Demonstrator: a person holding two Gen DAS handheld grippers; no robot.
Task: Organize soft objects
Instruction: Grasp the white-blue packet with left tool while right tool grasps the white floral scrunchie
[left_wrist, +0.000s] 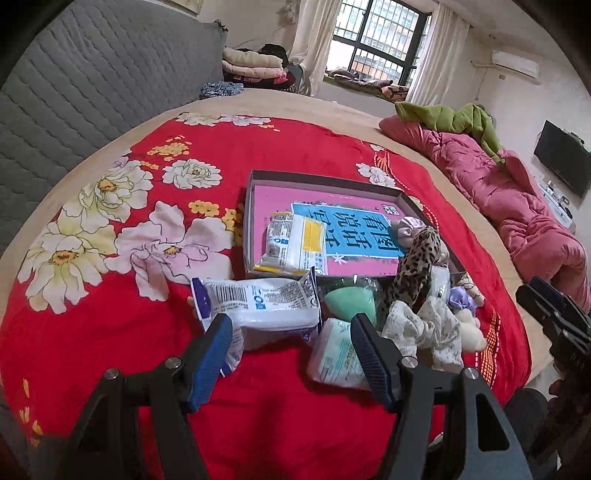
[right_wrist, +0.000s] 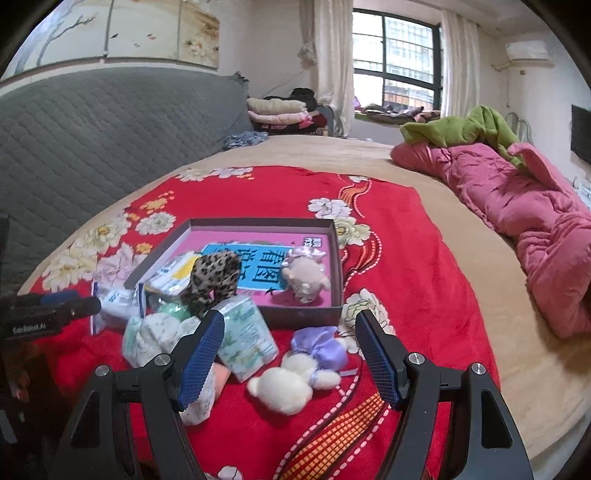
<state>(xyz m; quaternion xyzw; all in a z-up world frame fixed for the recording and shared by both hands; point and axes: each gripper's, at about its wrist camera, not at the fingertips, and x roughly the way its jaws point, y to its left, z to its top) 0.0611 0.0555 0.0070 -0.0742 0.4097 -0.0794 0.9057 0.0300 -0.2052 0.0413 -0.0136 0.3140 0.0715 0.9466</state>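
A shallow cardboard box (left_wrist: 258, 177) (right_wrist: 338, 266) with a pink and blue book inside lies on the red floral blanket (left_wrist: 110, 332). A yellow-and-white packet (left_wrist: 295, 240) and a small plush with a pink bow (right_wrist: 304, 275) lie in the box. In front lie a white wipes packet (left_wrist: 258, 302), a green sponge (left_wrist: 349, 302), a tissue pack (right_wrist: 245, 338), a leopard-print cloth (right_wrist: 212, 278), a floral cloth (left_wrist: 424, 325) and a white plush with a purple bow (right_wrist: 288, 384). My left gripper (left_wrist: 291, 336) is open over the wipes packet. My right gripper (right_wrist: 290, 338) is open above the white plush.
A pink quilt (right_wrist: 517, 206) with a green garment (right_wrist: 461, 129) lies along the bed's right side. A grey padded headboard (right_wrist: 92, 140) stands to the left. Folded blankets (right_wrist: 277, 110) are stacked by the window at the back.
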